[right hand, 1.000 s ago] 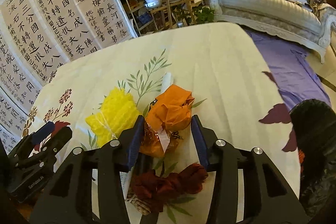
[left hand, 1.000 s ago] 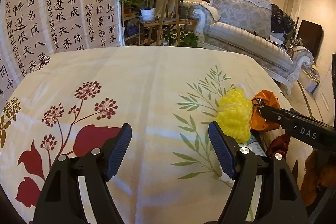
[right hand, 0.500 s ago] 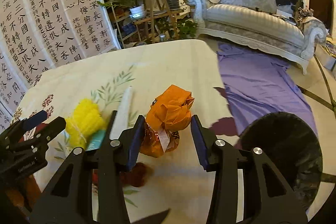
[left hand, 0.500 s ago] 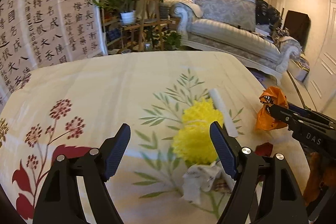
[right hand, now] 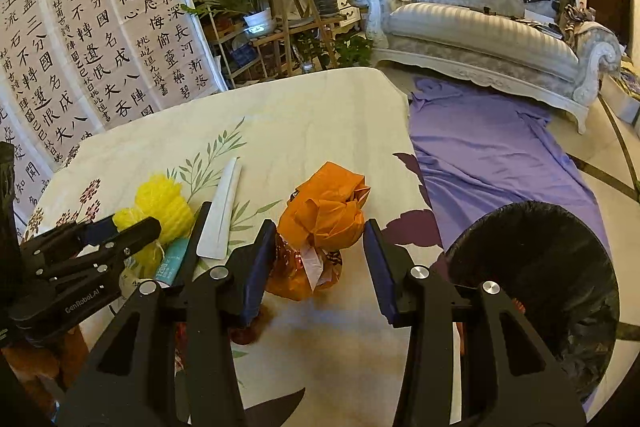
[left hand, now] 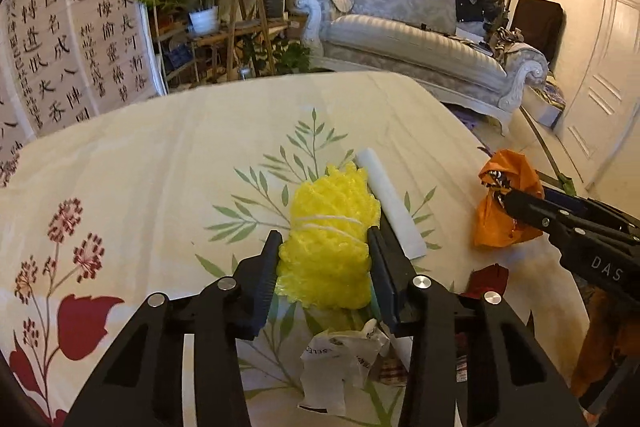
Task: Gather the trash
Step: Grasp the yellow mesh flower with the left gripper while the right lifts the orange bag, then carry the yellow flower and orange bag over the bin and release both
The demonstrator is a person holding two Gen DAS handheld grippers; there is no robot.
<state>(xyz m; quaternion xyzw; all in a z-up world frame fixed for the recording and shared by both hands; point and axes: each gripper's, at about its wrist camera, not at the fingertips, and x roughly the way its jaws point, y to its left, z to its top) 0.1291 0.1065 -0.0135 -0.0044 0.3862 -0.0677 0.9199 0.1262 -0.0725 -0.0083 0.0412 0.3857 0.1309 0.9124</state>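
Yellow foam netting (left hand: 326, 251), a bundled wad tied with white string, now sits squarely between the fingers of the left gripper (left hand: 323, 269), whose jaws are closing on it and appear to touch both its sides; a second ago they stood wide, with the wad off to the right. That suggests a second piece of trash is about to be secured. The right gripper (right hand: 320, 259) holds a crumpled orange plastic bag (right hand: 324, 215) at a middling width, unchanged, and the black-lined waste bin (right hand: 540, 291) lies just beyond its right finger, below the table edge. A white flat strip (left hand: 390, 207) and crumpled white paper (left hand: 344, 359) remain on the floral tablecloth (left hand: 140, 167) beside the left gripper.
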